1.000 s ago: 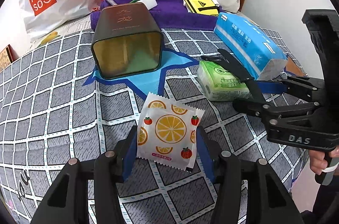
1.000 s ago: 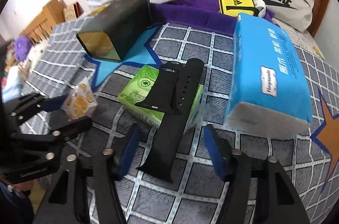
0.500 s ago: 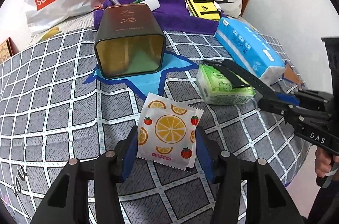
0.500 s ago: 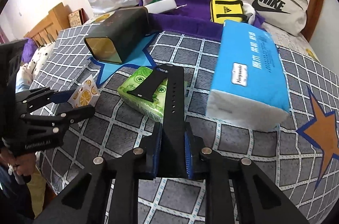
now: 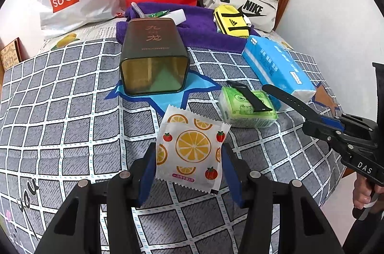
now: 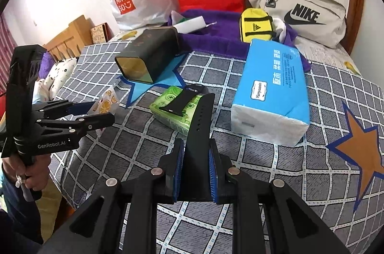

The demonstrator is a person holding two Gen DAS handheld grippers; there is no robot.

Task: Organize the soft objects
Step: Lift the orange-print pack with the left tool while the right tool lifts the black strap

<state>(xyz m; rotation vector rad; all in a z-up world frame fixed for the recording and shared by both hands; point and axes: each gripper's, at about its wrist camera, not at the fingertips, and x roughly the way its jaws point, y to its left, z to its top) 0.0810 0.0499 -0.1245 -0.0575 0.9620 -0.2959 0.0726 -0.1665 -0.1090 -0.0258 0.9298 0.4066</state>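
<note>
The left gripper [image 5: 189,166] pinches the orange-print sachet [image 5: 192,149] by its two side edges, the packet standing flat between the blue pads. Straight ahead of this claw lies the dark tin [image 5: 153,59] on its side, its open mouth facing back toward the fingers. Ahead and to the claw's right sits the green tissue pack [image 5: 247,107], with the short strap piece [image 5: 249,95] draped across its top.

The right gripper [image 6: 196,167] is pressed together on the long watch strap [image 6: 199,131], which runs forward from between the pads, its far end reaching up past the near edge of the green tissue pack [image 6: 180,110]. Ahead and to this claw's right rests the blue tissue pack [image 6: 271,90] on the checked bedspread [image 6: 312,194]. The left gripper [image 6: 96,114] shows off to the left.
</note>
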